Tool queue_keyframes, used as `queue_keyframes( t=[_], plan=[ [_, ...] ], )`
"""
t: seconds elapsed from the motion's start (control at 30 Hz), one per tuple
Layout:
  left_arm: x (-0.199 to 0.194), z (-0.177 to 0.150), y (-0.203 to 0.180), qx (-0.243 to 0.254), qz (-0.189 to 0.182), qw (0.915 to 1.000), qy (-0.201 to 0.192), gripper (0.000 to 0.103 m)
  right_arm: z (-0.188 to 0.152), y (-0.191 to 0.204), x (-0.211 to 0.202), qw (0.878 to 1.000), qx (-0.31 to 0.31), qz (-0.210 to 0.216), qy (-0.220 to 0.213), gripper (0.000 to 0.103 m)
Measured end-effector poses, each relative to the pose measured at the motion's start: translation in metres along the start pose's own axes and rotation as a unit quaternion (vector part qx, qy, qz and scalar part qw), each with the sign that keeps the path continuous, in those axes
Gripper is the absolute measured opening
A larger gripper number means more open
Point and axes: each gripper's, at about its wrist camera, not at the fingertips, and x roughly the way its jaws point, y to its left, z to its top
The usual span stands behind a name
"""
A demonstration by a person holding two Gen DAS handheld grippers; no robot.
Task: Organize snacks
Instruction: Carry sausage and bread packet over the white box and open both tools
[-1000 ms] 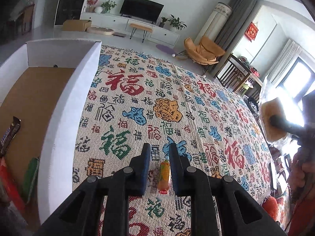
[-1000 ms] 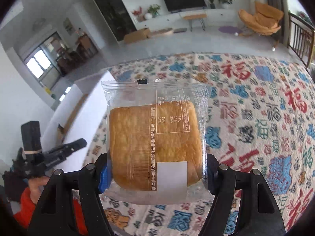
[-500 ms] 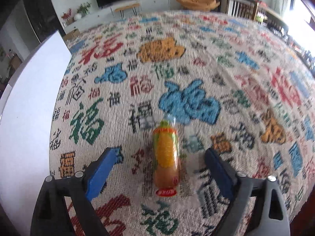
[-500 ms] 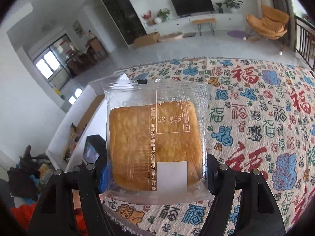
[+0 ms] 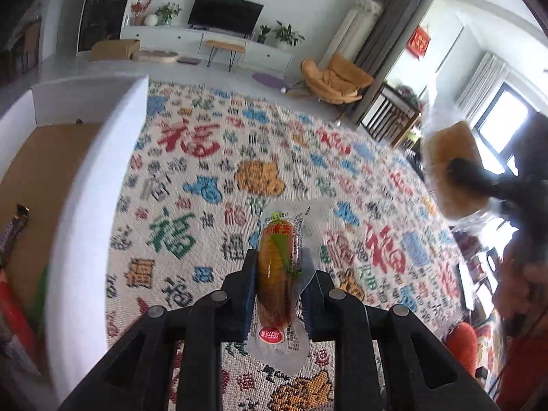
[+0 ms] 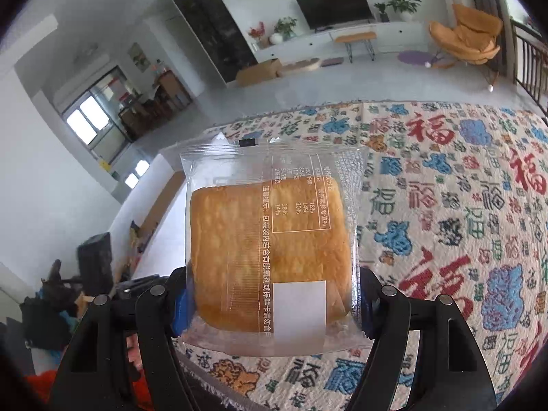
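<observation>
My left gripper (image 5: 279,275) is shut on an orange sausage-shaped snack in a clear wrapper (image 5: 276,274) and holds it above the patterned tablecloth (image 5: 212,157). My right gripper (image 6: 272,291) is shut on a clear-wrapped square bread (image 6: 270,239), held upright in the air; this bread also shows at the right of the left wrist view (image 5: 452,167). A white-walled cardboard box (image 5: 85,185) stands at the table's left, with several snack packets (image 5: 13,229) in its near end.
The box also shows in the right wrist view (image 6: 150,205), left of the bread. The cloth-covered table (image 6: 445,205) stretches right. Beyond its far edge are a TV cabinet (image 5: 205,41) and an orange chair (image 5: 335,78).
My left gripper opened around the orange snack on the cloth, then shut on it and lifted it. My right gripper kept hold of the bread and shifted a little.
</observation>
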Motion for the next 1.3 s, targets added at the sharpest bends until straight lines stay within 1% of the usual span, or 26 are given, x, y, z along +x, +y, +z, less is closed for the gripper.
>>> queue_keyframes(
  t=[0.03,0.07,0.13,0.2,0.23,0.27,0.33,0.37,0.43,0.47,0.5,0.53,0.57,0.6,0.67,0.7,0.73,0.77,0.8,0.83,0.87,0.9,0.97,1.1,1.23,1.3],
  plan=[
    [-0.018,0.010,0.006,-0.002,0.002,0.9999,-0.017,0.022,0.008,0.013,0.005,1.000,-0.009,0.009,0.000,0.075],
    [-0.040,0.020,0.017,-0.004,0.012,0.9993,-0.034,0.022,0.016,0.029,0.012,1.000,-0.018,0.020,-0.001,0.075],
    [-0.072,0.031,0.039,-0.006,0.047,0.9972,-0.058,0.022,0.033,0.067,0.030,0.998,-0.041,0.048,0.001,0.075],
    [-0.097,0.037,0.069,-0.007,0.106,0.9917,-0.072,0.022,0.046,0.111,0.053,0.995,-0.065,0.074,0.008,0.075],
    [-0.104,0.037,0.084,-0.010,0.135,0.9881,-0.073,0.022,0.050,0.132,0.065,0.993,-0.076,0.087,0.012,0.075],
    [-0.110,0.035,0.103,-0.017,0.163,0.9838,-0.071,0.023,0.054,0.154,0.079,0.991,-0.086,0.098,0.017,0.075],
    [-0.114,0.029,0.133,-0.027,0.208,0.9757,-0.064,0.022,0.056,0.194,0.107,0.988,-0.104,0.113,0.025,0.075],
    [-0.115,0.023,0.148,-0.033,0.234,0.9698,-0.062,0.022,0.056,0.213,0.123,0.986,-0.115,0.118,0.027,0.075],
    [-0.116,0.014,0.173,-0.052,0.260,0.9626,-0.054,0.031,0.053,0.242,0.150,0.984,-0.127,0.122,0.026,0.077],
    [-0.115,0.008,0.184,-0.065,0.267,0.9602,-0.050,0.049,0.051,0.253,0.165,0.984,-0.132,0.118,0.031,0.079],
    [-0.116,0.004,0.191,-0.073,0.272,0.9582,-0.051,0.072,0.049,0.262,0.177,0.983,-0.139,0.109,0.041,0.081],
    [-0.118,0.001,0.196,-0.079,0.278,0.9557,-0.057,0.080,0.048,0.269,0.186,0.983,-0.145,0.101,0.045,0.081],
    [-0.121,-0.003,0.199,-0.079,0.283,0.9534,-0.067,0.086,0.046,0.273,0.191,0.983,-0.149,0.099,0.041,0.081],
    [-0.122,-0.006,0.200,-0.078,0.286,0.9522,-0.074,0.087,0.045,0.275,0.192,0.983,-0.153,0.099,0.037,0.081],
    [-0.123,-0.009,0.202,-0.075,0.293,0.9502,-0.073,0.087,0.045,0.280,0.193,0.981,-0.161,0.101,0.035,0.085],
    [-0.124,-0.010,0.201,-0.075,0.300,0.9481,-0.076,0.088,0.048,0.280,0.194,0.981,-0.164,0.100,0.035,0.085],
    [-0.125,-0.010,0.200,-0.076,0.310,0.9441,-0.082,0.089,0.048,0.281,0.193,0.980,-0.170,0.094,0.035,0.085],
    [-0.127,-0.013,0.196,-0.077,0.323,0.9391,-0.089,0.092,0.045,0.283,0.192,0.980,-0.177,0.084,0.034,0.085],
    [-0.130,-0.013,0.193,-0.079,0.339,0.9322,-0.097,0.099,0.044,0.281,0.190,0.980,-0.183,0.078,0.033,0.085],
    [-0.132,-0.013,0.189,-0.080,0.356,0.9252,-0.104,0.102,0.042,0.281,0.188,0.979,-0.187,0.074,0.032,0.085],
    [-0.133,-0.011,0.185,-0.078,0.370,0.9193,-0.109,0.103,0.039,0.280,0.187,0.979,-0.189,0.071,0.031,0.085],
    [-0.136,-0.011,0.186,-0.070,0.377,0.9175,-0.106,0.103,0.036,0.279,0.186,0.979,-0.189,0.069,0.031,0.085],
    [-0.138,-0.008,0.184,-0.053,0.383,0.9170,-0.100,0.103,0.031,0.275,0.187,0.980,-0.188,0.061,0.035,0.085],
    [-0.137,-0.011,0.186,-0.072,0.408,0.9045,-0.101,0.103,0.018,0.274,0.183,0.978,-0.199,0.042,0.044,0.085],
    [-0.139,-0.013,0.189,-0.095,0.410,0.9014,-0.100,0.103,0.009,0.279,0.181,0.975,-0.210,0.017,0.063,0.085],
    [-0.139,-0.013,0.189,-0.095,0.415,0.9000,-0.094,0.103,0.007,0.280,0.181,0.974,-0.214,0.004,0.070,0.085]
  ],
)
